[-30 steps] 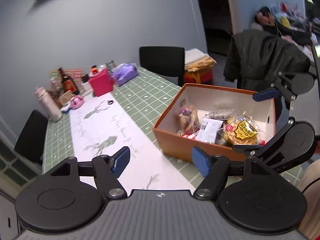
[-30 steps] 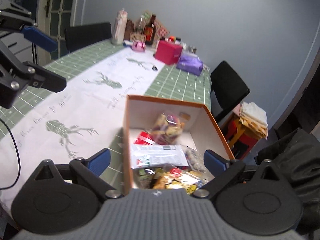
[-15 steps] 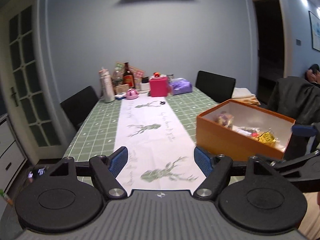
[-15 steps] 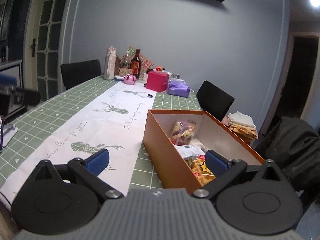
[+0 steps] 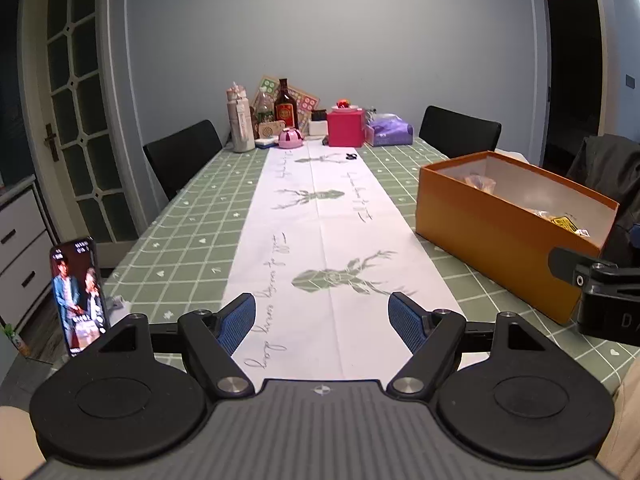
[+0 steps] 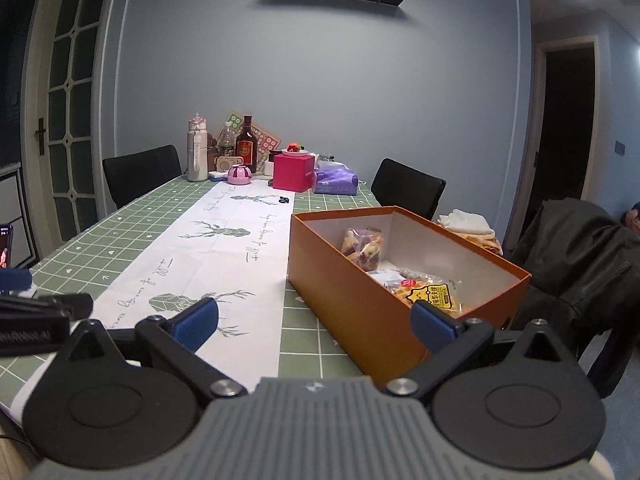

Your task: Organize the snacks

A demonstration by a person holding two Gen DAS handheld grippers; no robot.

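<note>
An orange cardboard box (image 6: 340,280) stands on the right side of the table and holds several snack packets, among them a yellow-labelled bag (image 6: 430,294) and a purple and yellow bag (image 6: 362,242). The box also shows in the left wrist view (image 5: 492,232). My left gripper (image 5: 322,318) is open and empty, low over the near end of the white table runner (image 5: 320,216). My right gripper (image 6: 314,318) is open and empty, just in front of the box's near end.
A phone (image 5: 78,294) stands upright at the table's near left corner. Bottles, a pink box (image 6: 292,172) and a purple tissue pack (image 6: 336,180) crowd the far end. Black chairs (image 5: 182,154) flank the table. A dark jacket (image 6: 576,256) hangs on a chair at right.
Both grippers have pulled back from above the box and dropped to near table height, now looking level along the table. Both stayed open and empty.
</note>
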